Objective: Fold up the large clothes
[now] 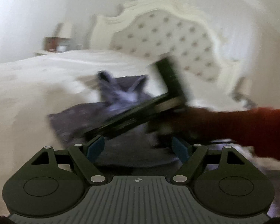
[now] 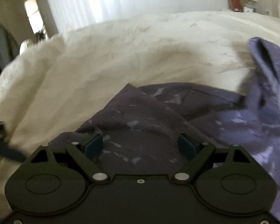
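Garment point(image 2: 158, 115), purple and patterned, is seen crumpled on the bed point(image 2: 121, 56), nothing folded yet. Left gripper point(image 1: 138, 145) and right gripper point(image 2: 140, 143) are held over it, jaws spread, nothing pinched; all folds judged outstanding.

black grippers, blue fingers point(image 2: 93, 145), red sleeve point(image 1: 252, 128).

**No legible text in either view**

I can read no word, brand, number or sign from either wrist camera. The only mark I find is a small crosshair symbol point(image 1: 138, 180) printed on the grey ribbed plate of the left gripper point(image 1: 138, 147). Items on the far nightstand point(image 2: 240, 3) are too blurred to read
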The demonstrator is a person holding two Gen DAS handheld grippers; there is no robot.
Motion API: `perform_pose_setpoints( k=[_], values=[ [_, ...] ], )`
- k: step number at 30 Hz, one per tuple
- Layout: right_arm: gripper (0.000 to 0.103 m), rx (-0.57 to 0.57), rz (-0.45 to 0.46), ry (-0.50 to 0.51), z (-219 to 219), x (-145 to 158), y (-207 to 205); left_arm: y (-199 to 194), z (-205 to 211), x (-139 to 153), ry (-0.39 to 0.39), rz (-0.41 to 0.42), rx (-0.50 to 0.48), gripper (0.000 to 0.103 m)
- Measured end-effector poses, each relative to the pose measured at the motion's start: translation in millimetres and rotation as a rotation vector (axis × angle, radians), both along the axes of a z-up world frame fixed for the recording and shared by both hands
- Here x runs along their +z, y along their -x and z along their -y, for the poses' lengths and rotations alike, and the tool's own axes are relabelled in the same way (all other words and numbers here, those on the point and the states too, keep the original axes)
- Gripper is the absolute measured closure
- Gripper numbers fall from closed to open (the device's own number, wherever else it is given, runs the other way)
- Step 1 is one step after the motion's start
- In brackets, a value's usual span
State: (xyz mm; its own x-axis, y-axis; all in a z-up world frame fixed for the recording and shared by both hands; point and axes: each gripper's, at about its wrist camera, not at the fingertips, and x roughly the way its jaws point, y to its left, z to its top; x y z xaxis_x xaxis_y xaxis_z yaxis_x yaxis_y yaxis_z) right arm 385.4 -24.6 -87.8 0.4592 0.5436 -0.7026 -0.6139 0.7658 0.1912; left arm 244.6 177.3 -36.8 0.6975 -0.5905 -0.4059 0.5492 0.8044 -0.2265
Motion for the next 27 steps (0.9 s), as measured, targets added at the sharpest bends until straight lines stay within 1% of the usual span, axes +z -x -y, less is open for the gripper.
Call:
perform_pose_setpoints(
  k=[2, 5, 7, 8, 10, 11, 13, 14, 19, 22, 24, 27],
  values=[
    [0.015, -0.034, 0.016, -0.019, 14.6, 3.5, 4.7, -7.1, 4.8, -2.7, -0.024, -0.001, 0.055, 0.025],
    [0.015, -0.082, 0.029, -0.030, 28.8, 5.0, 5.7, -10.6, 3.5, 2.2, -0.014, 0.032, 0.089, 0.025],
    [0.015, -0.105, 0.027, -0.030, 36.2, 5.2, 8.5, -15.6, 6.1, 0.9, -0.024, 0.027, 0.105, 0.025],
    [0.015, -0.112, 0.029, -0.024, 38.2, 5.0, 9.5, -18.7, 2.9, -2.9, -0.033, 0.002, 0.119, 0.025],
    [0.015, -0.120, 0.032, -0.015, 39.4, 5.1, 10.6, -23.8, -0.1, -11.9, -0.056, -0.076, 0.147, 0.025],
    [0.015, -0.123, 0.034, -0.012, 42.0, 5.8, 9.4, -28.3, -2.6, -18.1, -0.067, -0.131, 0.159, 0.025],
    [0.015, -0.131, 0.040, -0.004, 40.6, 6.8, 8.2, -35.7, -8.6, -30.4, -0.062, -0.213, 0.179, 0.025],
    [0.015, -0.133, 0.044, -0.001, 38.8, 7.3, 7.5, -35.9, -10.7, -32.1, -0.058, -0.226, 0.191, 0.025],
    [0.015, -0.110, 0.090, 0.013, 19.3, 18.8, 1.4, -29.5, -12.4, -32.5, -0.069, -0.232, 0.202, 0.025],
    [0.014, -0.082, 0.104, 0.028, -2.6, 21.4, -8.0, -35.7, -2.7, -35.4, -0.096, -0.226, 0.201, 0.024],
    [0.014, -0.065, 0.110, 0.074, -20.8, 15.7, -15.1, -37.4, -0.5, -35.7, -0.103, -0.223, 0.199, 0.022],
    [0.014, -0.080, 0.077, 0.159, -40.9, -5.8, -29.2, -36.2, 1.5, -37.6, -0.103, -0.220, 0.199, 0.021]
  ],
)
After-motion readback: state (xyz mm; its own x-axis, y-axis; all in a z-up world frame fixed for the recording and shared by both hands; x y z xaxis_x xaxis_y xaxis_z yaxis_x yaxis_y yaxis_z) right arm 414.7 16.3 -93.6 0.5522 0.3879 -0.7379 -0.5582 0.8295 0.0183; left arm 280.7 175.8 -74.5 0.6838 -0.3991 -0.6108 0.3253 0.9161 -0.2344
